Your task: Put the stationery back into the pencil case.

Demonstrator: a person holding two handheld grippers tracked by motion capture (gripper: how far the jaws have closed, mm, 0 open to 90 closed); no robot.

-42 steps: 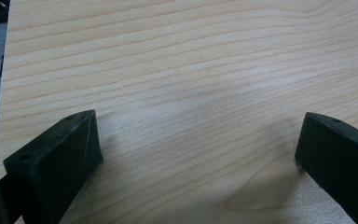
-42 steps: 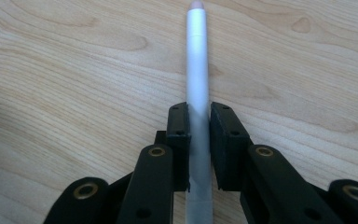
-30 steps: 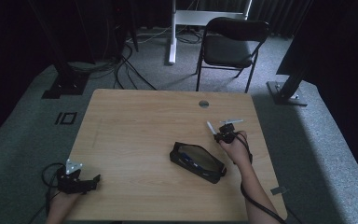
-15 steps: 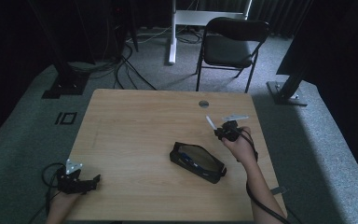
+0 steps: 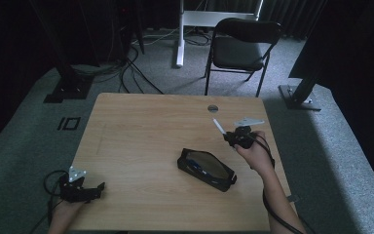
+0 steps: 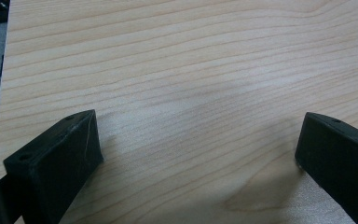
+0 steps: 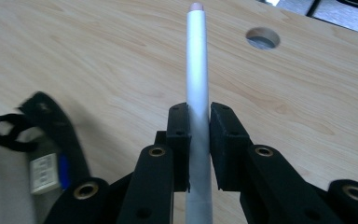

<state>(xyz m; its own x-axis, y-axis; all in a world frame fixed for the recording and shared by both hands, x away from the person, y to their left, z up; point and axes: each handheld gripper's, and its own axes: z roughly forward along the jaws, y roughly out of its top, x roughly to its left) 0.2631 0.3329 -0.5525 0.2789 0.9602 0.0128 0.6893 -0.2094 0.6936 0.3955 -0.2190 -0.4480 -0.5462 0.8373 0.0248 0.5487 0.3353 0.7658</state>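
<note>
My right gripper (image 5: pixel 230 136) (image 7: pixel 198 122) is shut on a white pen (image 5: pixel 218 126) (image 7: pixel 197 79), held above the right part of the wooden table (image 5: pixel 141 126); the pen points away toward the far edge. A black pencil case (image 5: pixel 205 168) (image 7: pixel 37 140) lies open just below and to the left of that gripper. At the table's near left corner my left gripper (image 5: pixel 88 191) (image 6: pixel 196 154) rests low over bare wood, its jaws wide open with nothing between them.
A round cable hole (image 5: pixel 213 108) (image 7: pixel 262 38) is set in the table near its far edge. A black chair (image 5: pixel 241 46) and a white desk leg (image 5: pixel 179 34) stand beyond the table. Cables lie on the grey carpet at the back left.
My right gripper has risen and moved toward the far right with the pen, away from the pencil case. The left gripper has stayed still.
</note>
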